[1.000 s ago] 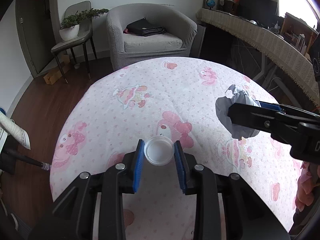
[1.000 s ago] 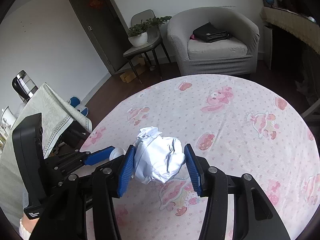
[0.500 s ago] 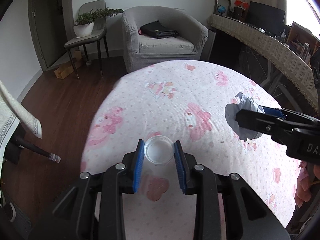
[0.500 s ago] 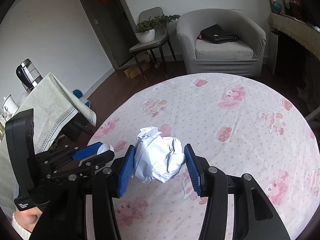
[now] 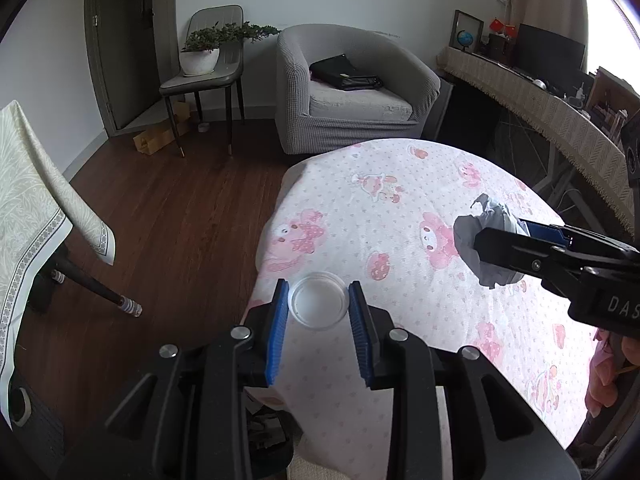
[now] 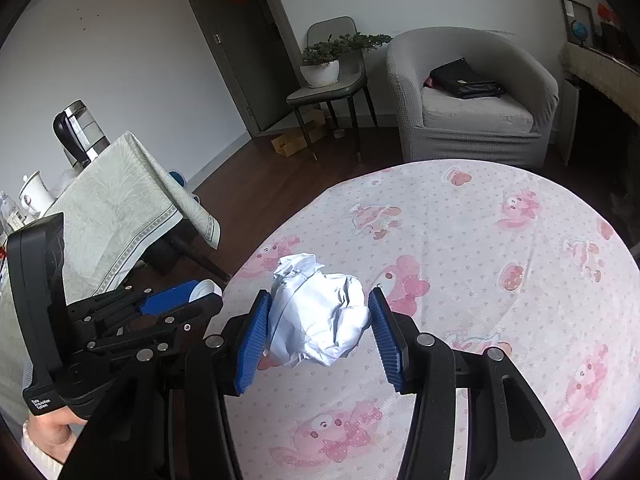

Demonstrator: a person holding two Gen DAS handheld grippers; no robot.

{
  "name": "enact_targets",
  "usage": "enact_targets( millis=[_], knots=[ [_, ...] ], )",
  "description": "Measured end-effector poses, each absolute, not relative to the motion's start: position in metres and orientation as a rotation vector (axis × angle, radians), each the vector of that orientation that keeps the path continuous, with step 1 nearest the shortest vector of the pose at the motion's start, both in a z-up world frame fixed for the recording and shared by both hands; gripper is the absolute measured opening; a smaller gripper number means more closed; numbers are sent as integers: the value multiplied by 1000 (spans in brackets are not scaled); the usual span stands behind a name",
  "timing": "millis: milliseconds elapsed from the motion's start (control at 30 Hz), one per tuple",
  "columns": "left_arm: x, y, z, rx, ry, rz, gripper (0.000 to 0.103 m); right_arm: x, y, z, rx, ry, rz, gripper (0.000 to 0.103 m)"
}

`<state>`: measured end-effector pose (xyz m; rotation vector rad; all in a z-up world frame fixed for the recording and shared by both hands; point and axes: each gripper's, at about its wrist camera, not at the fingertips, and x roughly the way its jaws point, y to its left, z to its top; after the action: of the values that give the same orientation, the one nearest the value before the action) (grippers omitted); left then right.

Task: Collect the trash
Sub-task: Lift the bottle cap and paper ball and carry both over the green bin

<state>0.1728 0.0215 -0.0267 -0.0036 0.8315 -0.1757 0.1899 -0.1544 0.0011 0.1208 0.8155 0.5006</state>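
Observation:
My left gripper (image 5: 318, 304) is shut on a small white plastic cup (image 5: 318, 305), held over the left edge of the round table (image 5: 380, 168) with its pink cartoon cloth. In the right wrist view my right gripper (image 6: 318, 320) is shut on a crumpled white paper ball (image 6: 320, 320), lifted above the cloth. The paper ball (image 5: 486, 236) and the right gripper's black arm show at the right of the left wrist view. At the left of the right wrist view the left gripper (image 6: 196, 296) shows with the cup (image 6: 204, 288) at its tip, a hand below it.
Dark wood floor (image 5: 168, 208) lies left of the table. A side table under a pale green cloth (image 6: 116, 208) stands at the left with a kettle (image 6: 80, 132). Behind are a grey armchair (image 5: 352, 92) with a black bag, a chair holding a potted plant (image 5: 204, 56), and a long desk (image 5: 540, 104).
Both grippers have shifted left with their loads: the table has slid right in both views, and the floor and the green-clothed side table have come into sight.

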Motion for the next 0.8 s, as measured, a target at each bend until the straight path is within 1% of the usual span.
enact_targets(
  millis=[433, 800],
  knots=[
    [150, 70, -24, -3, 834, -105, 33, 179, -96, 4, 63, 817, 566, 51],
    [140, 114, -49, -26, 889, -52, 33, 167, -42, 2, 15, 831, 627, 51]
  ],
)
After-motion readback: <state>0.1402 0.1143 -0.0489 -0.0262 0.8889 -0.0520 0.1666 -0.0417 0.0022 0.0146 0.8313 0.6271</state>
